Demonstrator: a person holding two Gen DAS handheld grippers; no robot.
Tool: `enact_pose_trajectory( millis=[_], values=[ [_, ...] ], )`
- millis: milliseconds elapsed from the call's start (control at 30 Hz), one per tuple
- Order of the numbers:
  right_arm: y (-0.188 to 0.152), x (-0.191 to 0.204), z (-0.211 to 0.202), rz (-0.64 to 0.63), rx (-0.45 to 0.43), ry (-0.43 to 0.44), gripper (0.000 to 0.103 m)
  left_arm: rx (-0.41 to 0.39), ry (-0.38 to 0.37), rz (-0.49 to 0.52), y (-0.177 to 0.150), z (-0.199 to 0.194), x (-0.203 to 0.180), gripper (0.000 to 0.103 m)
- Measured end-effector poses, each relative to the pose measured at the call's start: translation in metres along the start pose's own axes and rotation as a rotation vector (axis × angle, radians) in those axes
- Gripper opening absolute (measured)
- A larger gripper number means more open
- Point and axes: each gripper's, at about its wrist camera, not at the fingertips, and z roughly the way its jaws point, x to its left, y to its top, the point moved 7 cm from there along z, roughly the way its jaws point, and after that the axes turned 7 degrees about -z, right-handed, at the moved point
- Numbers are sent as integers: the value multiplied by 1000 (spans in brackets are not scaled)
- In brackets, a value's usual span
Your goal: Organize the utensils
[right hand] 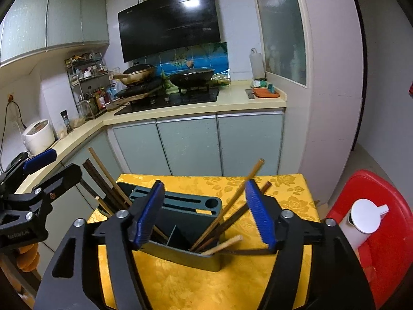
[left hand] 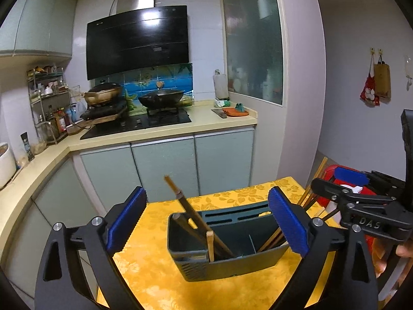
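Observation:
A dark utensil holder (left hand: 227,261) with a divider stands on the yellow-clothed table (left hand: 160,279). Brown chopsticks (left hand: 191,214) lean in its left compartment, and more chopsticks (left hand: 271,240) lean in the right one. My left gripper (left hand: 206,193) is open above the holder, its blue pads wide apart and touching nothing. In the right wrist view my right gripper (right hand: 205,184) is open over the holder (right hand: 185,257), with the right-compartment chopsticks (right hand: 232,201) leaning between its fingers, apart from the pads. Each gripper also shows at the edge of the other's view: the right gripper (left hand: 335,183), the left gripper (right hand: 51,168).
A red plastic stool (right hand: 387,206) with a white capped container (right hand: 366,214) stands right of the table. Beyond the table run the cabinets and a counter (right hand: 196,103) with a hob and two pans. A rice cooker (right hand: 38,137) sits on the left counter.

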Motion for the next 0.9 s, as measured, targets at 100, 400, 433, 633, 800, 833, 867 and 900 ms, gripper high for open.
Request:
enact_pose_trajectory(
  millis=[100,400,433,633,800,833,867,900],
  values=[
    [-6,2,-9,0,-9,-12,72,-4,7,-9,-7,-8,4,92],
    [-28,15,-42,-21,-64,-58,84,-6,28,-41,-36,-34,14,92],
    [-31,16,-44,-25,-66,-59,85,-7,32,-47,-40,-37,15,92],
    [-53,32,-63,-59,-81,-71,89,-36,94,-37,-68,-60,18,92],
    [-67,42,-78,-87,-102,-103,93,-31,120,-48,-90,-75,19,92],
    [-69,43,-78,-87,-101,-105,94,-33,126,-50,-94,-78,19,92],
    [-73,45,-80,-89,-98,-106,94,-33,128,-52,-96,-81,19,92],
    [-76,47,-81,-90,-96,-106,94,-33,128,-57,-101,-84,20,92]
  ],
)
